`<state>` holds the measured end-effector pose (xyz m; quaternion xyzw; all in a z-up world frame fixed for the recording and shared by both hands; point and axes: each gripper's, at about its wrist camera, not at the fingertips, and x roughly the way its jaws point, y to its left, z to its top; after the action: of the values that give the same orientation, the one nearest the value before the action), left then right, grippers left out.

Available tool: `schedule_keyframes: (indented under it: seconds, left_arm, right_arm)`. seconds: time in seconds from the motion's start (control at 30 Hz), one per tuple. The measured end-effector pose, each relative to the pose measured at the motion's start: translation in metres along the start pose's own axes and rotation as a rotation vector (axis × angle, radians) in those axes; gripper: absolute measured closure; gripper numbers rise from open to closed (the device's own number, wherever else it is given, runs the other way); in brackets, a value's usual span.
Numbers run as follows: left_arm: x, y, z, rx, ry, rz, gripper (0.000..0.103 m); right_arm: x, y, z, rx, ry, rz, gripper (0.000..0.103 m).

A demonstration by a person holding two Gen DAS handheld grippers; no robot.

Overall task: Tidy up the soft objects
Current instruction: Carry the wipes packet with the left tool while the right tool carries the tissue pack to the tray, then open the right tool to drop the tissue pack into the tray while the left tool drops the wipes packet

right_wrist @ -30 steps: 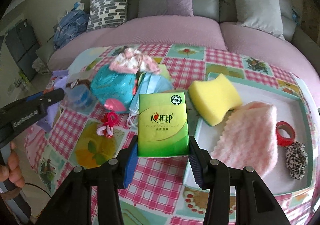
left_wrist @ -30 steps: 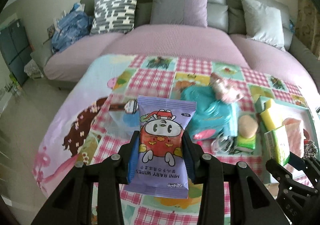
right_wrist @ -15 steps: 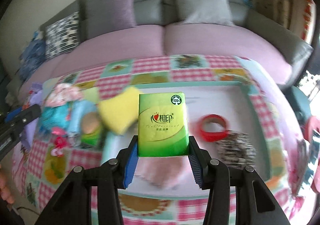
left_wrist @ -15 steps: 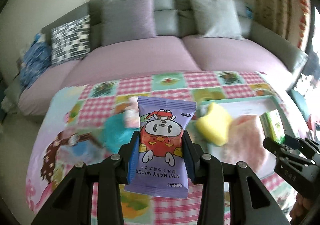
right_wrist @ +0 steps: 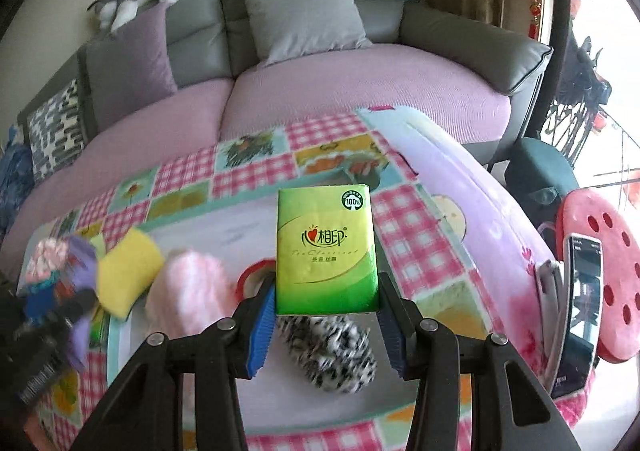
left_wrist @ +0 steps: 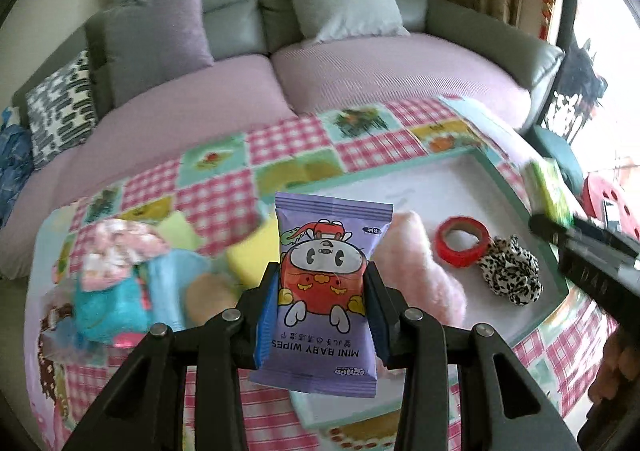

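My left gripper (left_wrist: 322,315) is shut on a purple pack of mini baby wipes (left_wrist: 326,283), held above the near edge of a white tray with a teal rim (left_wrist: 508,179). My right gripper (right_wrist: 326,327) is shut on a green tissue pack (right_wrist: 326,247), held above the tray's right part; it also shows at the right of the left wrist view (left_wrist: 550,191). In the tray lie a pink fluffy cloth (left_wrist: 416,271), a yellow sponge (right_wrist: 126,271), a red tape roll (left_wrist: 462,241) and a leopard scrunchie (left_wrist: 510,271).
The tray sits on a checked cloth (left_wrist: 288,143) over a low table before a purple and grey sofa (left_wrist: 360,63). A teal bundle (left_wrist: 104,307) and a floral pink cloth (left_wrist: 120,251) lie left of the tray. A pink stool with a phone (right_wrist: 580,283) stands at right.
Both grippers have swung to the right with their packs, from over the loose pile on the cloth to over the tray. The tape roll and scrunchie have come into view.
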<state>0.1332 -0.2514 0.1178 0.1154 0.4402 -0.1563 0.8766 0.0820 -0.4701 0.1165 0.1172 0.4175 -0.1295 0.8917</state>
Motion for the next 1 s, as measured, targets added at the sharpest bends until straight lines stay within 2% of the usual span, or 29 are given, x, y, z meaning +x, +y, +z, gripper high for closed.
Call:
schedule_keyframes:
  seconds: [0.27, 0.5, 0.73, 0.8, 0.87, 0.93, 1.0]
  left_arm:
    - [0.042, -0.016, -0.007, 0.005, 0.089, -0.033, 0.062]
    - [0.062, -0.016, -0.009, -0.017, 0.111, -0.035, 0.062]
    - [0.068, -0.016, -0.011, -0.023, 0.116, -0.036, 0.060]
    - [0.064, -0.017, -0.011, -0.017, 0.116, -0.036, 0.053]
    - [0.059, -0.017, -0.009, -0.019, 0.114, -0.046, 0.047]
    - [0.054, -0.016, -0.008, -0.021, 0.108, -0.048, 0.047]
    - [0.048, -0.015, -0.006, -0.013, 0.098, -0.042, 0.046]
  right_arm:
    - [0.032, -0.008, 0.000, 0.035, -0.007, -0.044, 0.053]
    - [0.051, 0.001, -0.007, -0.006, 0.030, -0.059, 0.053]
    - [0.048, 0.002, -0.008, -0.015, 0.039, -0.057, 0.053]
    - [0.044, 0.005, -0.007, -0.029, 0.034, -0.061, 0.053]
    - [0.040, 0.006, -0.005, -0.035, 0.022, -0.069, 0.050]
    - [0.035, 0.007, -0.004, -0.040, 0.011, -0.079, 0.039]
    - [0.031, 0.007, -0.002, -0.039, 0.008, -0.077, 0.038]
